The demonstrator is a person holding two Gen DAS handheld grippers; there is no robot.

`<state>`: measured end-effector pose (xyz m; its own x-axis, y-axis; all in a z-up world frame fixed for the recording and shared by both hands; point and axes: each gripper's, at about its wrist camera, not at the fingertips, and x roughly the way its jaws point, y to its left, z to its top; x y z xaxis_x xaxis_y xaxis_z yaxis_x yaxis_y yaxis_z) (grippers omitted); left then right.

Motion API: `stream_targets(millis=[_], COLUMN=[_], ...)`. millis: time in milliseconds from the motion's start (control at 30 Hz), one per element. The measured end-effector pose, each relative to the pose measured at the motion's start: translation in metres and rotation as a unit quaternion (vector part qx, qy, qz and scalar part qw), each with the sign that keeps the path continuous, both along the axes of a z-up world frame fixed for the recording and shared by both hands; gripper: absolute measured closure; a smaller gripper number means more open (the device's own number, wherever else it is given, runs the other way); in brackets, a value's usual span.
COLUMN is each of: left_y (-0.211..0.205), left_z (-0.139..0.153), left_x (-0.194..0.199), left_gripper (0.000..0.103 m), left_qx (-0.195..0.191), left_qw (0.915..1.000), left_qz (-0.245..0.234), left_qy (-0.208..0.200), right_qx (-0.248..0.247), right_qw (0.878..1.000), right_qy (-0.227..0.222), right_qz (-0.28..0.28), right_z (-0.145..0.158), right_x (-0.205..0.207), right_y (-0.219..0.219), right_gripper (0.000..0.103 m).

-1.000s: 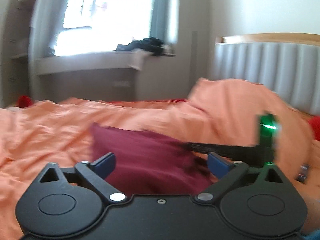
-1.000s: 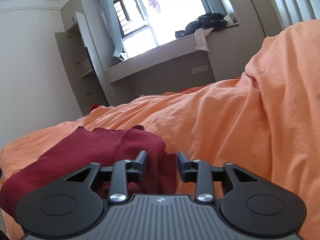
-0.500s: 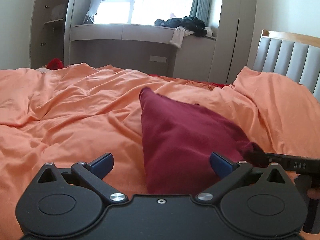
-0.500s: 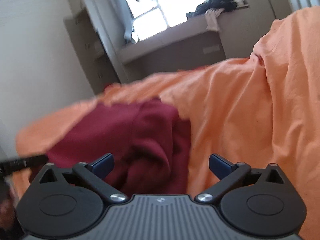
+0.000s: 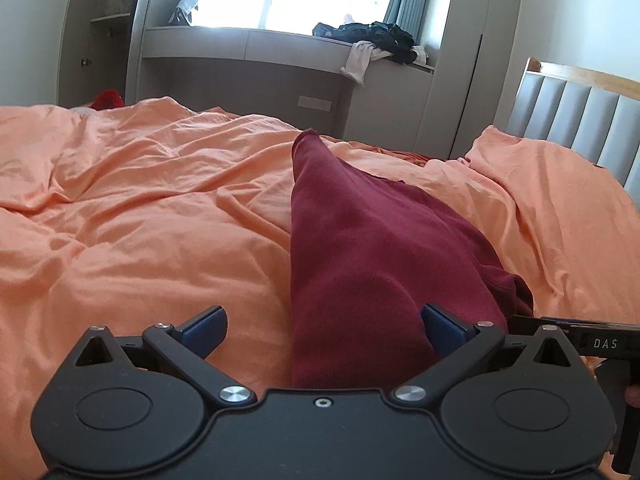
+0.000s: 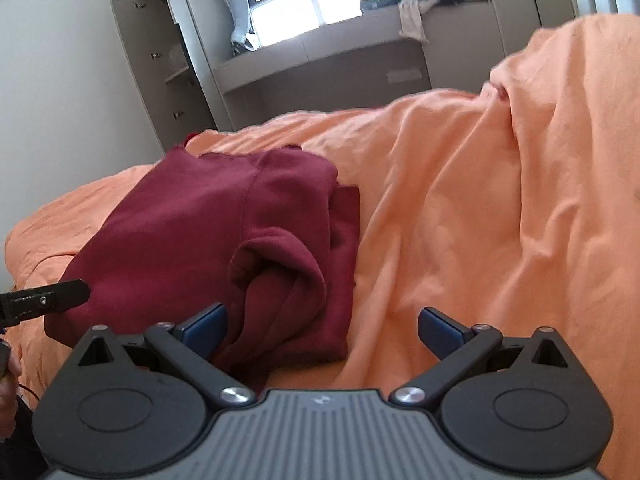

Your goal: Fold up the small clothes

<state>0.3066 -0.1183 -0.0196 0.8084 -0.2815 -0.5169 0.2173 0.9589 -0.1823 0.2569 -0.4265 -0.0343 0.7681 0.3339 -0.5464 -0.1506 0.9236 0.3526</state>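
Maroon fleece, a small garment (image 5: pixel 372 248), lies partly folded on the orange duvet (image 5: pixel 132 208), running straight ahead from between my left gripper's (image 5: pixel 322 330) jaws. Those jaws are spread wide and hold nothing; the cloth's near edge sits just in front of them, nearer the right-hand finger. My right gripper (image 6: pixel 320 330) is likewise spread and empty. From its view the garment (image 6: pixel 224 224) lies ahead and to the left of the jaws, with a loose rolled cuff or hem bulging up just beyond the left finger.

I judge the fold half made, with that bulge spoiling it. To do the next fold well, I would lower each set of jaws onto a near corner, taking all the cloth layers and none of the soft duvet beneath. I would lift both corners level, carry them over together, and lay the edge flat before letting go.
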Motion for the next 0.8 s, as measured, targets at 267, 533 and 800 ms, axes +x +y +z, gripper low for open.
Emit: stream_targets(millis=[267,533,800], left_y=[0.008,0.001,-0.007], left_z=[-0.009,-0.009,-0.012], left_x=[0.000,0.001,-0.002], left_gripper=[0.000,0.000,0.000], left_qx=[-0.046,-0.034,-0.014], left_qw=[0.9988,0.9992,0.9997], left_qz=[0.011,0.019,0.020], left_qy=[0.008,0.004,0.001], right_qx=[0.000,0.044,-0.093], right_qw=[0.996,0.993,0.994], right_qy=[-0.060,-0.065,-0.020], right_qz=[-0.065,-0.089,-0.058], right_z=[0.021,0.013,0.000], right_x=[-0.006,0.030,0.033], right_y=[-0.027,-0.032,0.000], right_gripper=[0.000,0.000,0.000])
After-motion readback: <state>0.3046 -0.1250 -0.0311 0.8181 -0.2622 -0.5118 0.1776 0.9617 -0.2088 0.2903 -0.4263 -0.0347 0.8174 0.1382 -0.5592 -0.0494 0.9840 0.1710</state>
